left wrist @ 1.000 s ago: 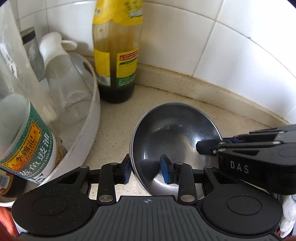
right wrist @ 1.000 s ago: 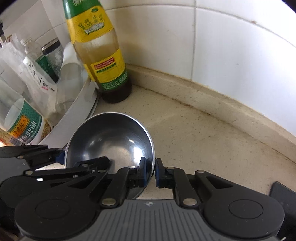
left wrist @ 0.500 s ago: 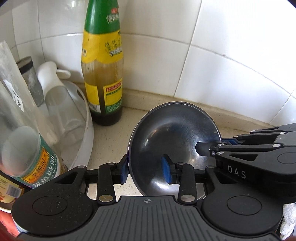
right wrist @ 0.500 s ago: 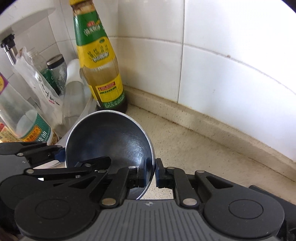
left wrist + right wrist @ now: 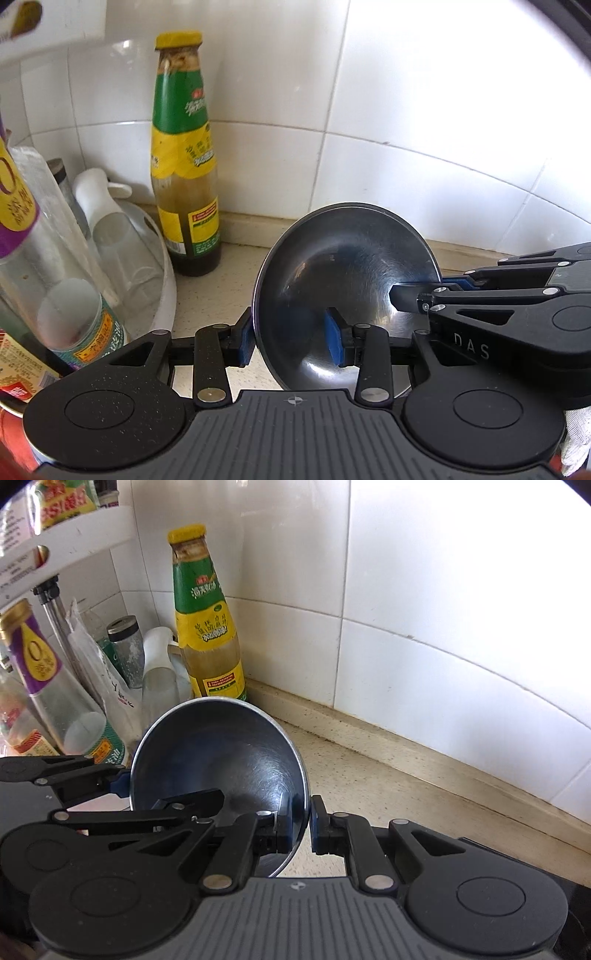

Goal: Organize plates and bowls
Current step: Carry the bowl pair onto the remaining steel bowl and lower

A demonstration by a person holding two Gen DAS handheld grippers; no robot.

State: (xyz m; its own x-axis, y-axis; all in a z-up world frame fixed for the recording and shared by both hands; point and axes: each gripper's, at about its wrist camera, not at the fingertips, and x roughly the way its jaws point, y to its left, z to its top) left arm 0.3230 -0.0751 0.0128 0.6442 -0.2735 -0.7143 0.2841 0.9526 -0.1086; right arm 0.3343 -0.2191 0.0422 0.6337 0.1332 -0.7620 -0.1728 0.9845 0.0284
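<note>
Advice for the lift in hand: keep both grips level with each other and rise together, so the round, shiny stainless-steel bowl [image 5: 347, 280] does not twist between them; steer clear of the tall green-and-yellow-labelled sauce bottle [image 5: 184, 177], standing behind and to the left of the bowl. Held tipped on edge just right of that bottle, seemingly off the speckled beige countertop [image 5: 388, 775]; open mouth facing back toward the cameras, base toward the white tiled wall [image 5: 406, 110]. Round, so no real long axis. Left gripper [image 5: 291, 341] clamped across the near-left rim, one blue pad inside. Right gripper [image 5: 301, 825] pinched narrow on the opposite rim.
</note>
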